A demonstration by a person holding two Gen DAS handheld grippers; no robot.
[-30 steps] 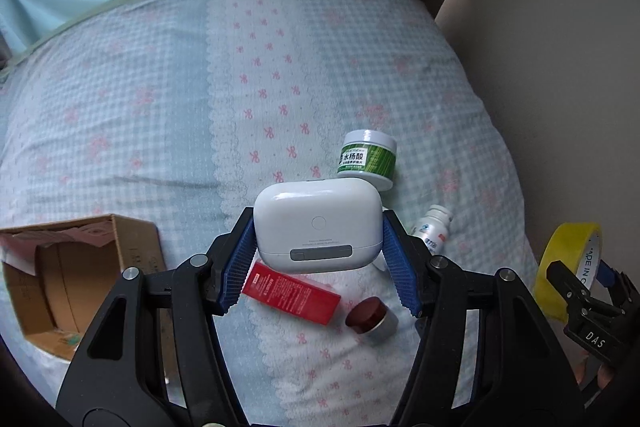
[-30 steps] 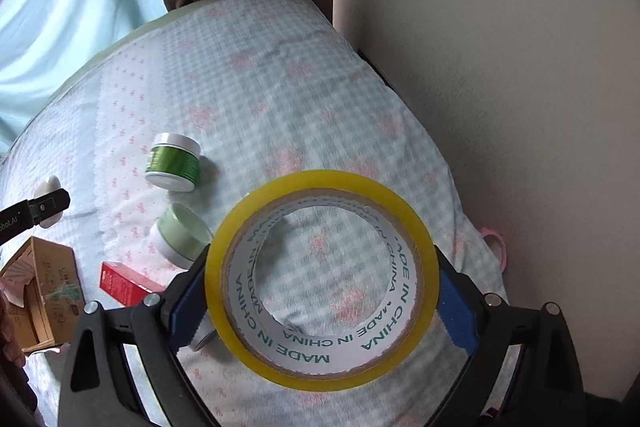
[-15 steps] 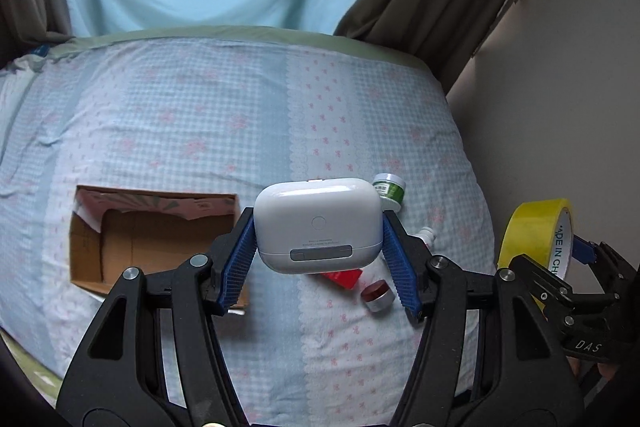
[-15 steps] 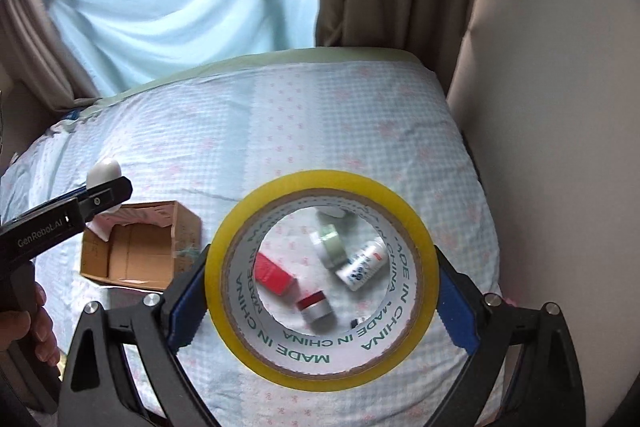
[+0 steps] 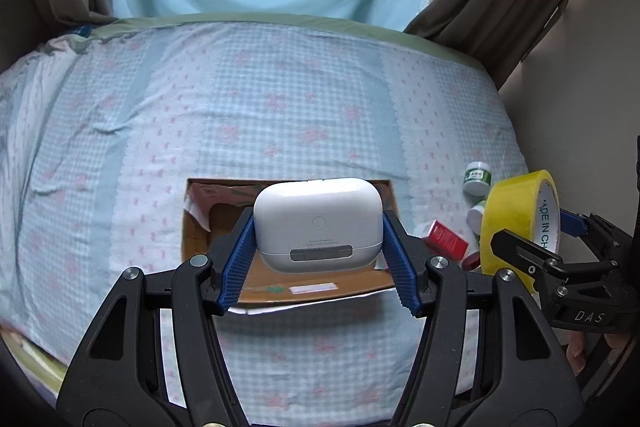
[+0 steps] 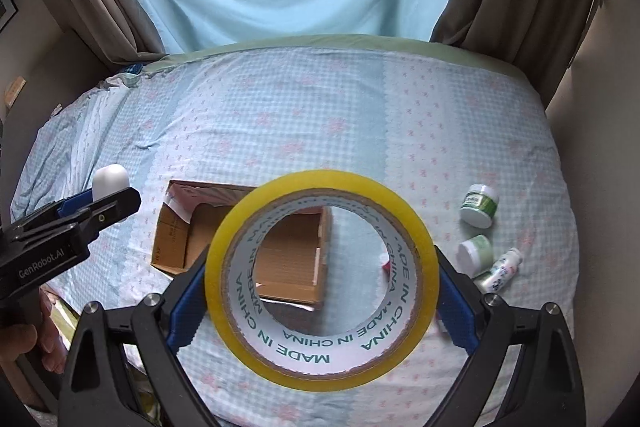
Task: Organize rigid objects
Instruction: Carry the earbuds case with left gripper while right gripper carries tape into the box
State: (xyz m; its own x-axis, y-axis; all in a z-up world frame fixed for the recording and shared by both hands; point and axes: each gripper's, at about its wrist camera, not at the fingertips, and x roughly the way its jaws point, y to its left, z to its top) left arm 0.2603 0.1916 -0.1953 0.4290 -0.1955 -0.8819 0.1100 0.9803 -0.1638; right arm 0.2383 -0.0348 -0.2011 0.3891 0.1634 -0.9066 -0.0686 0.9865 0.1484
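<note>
My left gripper (image 5: 318, 239) is shut on a white earbud case (image 5: 318, 223) and holds it in the air above an open cardboard box (image 5: 200, 227) on the bed. My right gripper (image 6: 320, 279) is shut on a roll of yellow tape (image 6: 320, 371), held above the same box (image 6: 176, 235). The tape also shows at the right of the left wrist view (image 5: 516, 215). The case and the left gripper show at the left of the right wrist view (image 6: 110, 181).
On the bed right of the box lie a green-labelled jar (image 6: 479, 205), a pale green jar (image 6: 476, 251), a small white bottle (image 6: 505, 266) and a red box (image 5: 446, 239). A wall stands at the right, curtains at the back.
Both grippers have moved left with their loads, from over the small jars to over the cardboard box. The view has risen and pulled back from the bed.
</note>
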